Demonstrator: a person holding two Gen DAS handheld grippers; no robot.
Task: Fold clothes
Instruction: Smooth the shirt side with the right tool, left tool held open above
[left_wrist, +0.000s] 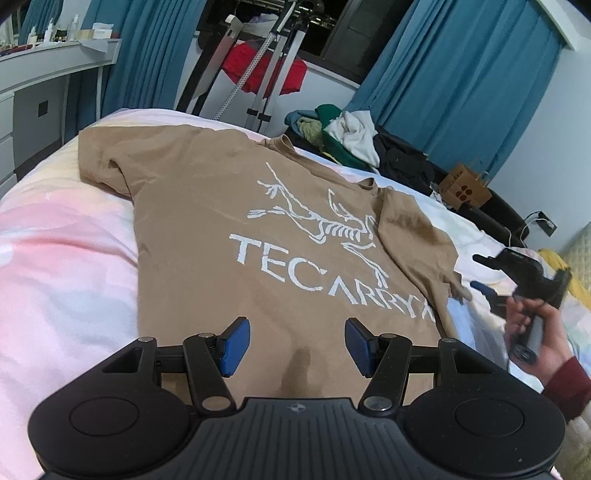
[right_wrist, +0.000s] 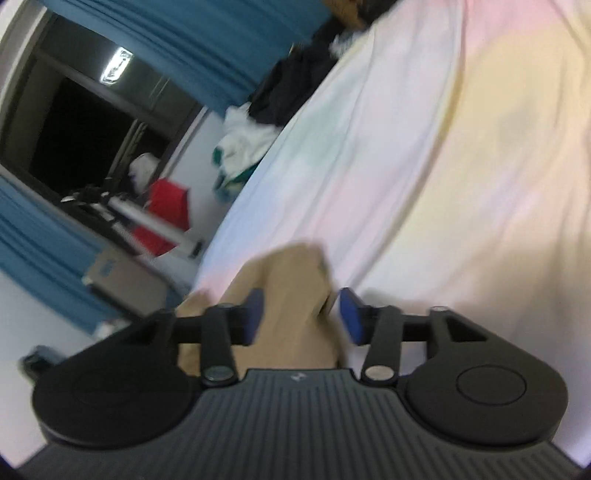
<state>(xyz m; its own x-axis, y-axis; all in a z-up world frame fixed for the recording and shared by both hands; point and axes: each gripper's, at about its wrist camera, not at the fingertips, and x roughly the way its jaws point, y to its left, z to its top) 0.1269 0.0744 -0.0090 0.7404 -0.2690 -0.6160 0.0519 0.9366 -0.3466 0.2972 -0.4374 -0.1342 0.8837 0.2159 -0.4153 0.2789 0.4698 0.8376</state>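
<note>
Blue pads (left_wrist: 236, 347) of our left gripper (left_wrist: 297, 345) stand wide over the shirt's hem.

We hover above the tan shirt (left_wrist: 229, 206), which lies spread flat, print up, on the pastel bed (left_wrist: 62, 258), both sleeves out, so either edge is free to take. Our right gripper (right_wrist: 301, 314) (blurred in its own view) stands wide too, with the right sleeve (right_wrist: 291, 295) between its pads, holding nothing we can make out. We judge it is placed there to pinch that sleeve.

A bedroom at home: a big bed (left_wrist: 55, 258), blue curtains (left_wrist: 461, 85), clothes piled (left_wrist: 354, 140) at the far side
</note>
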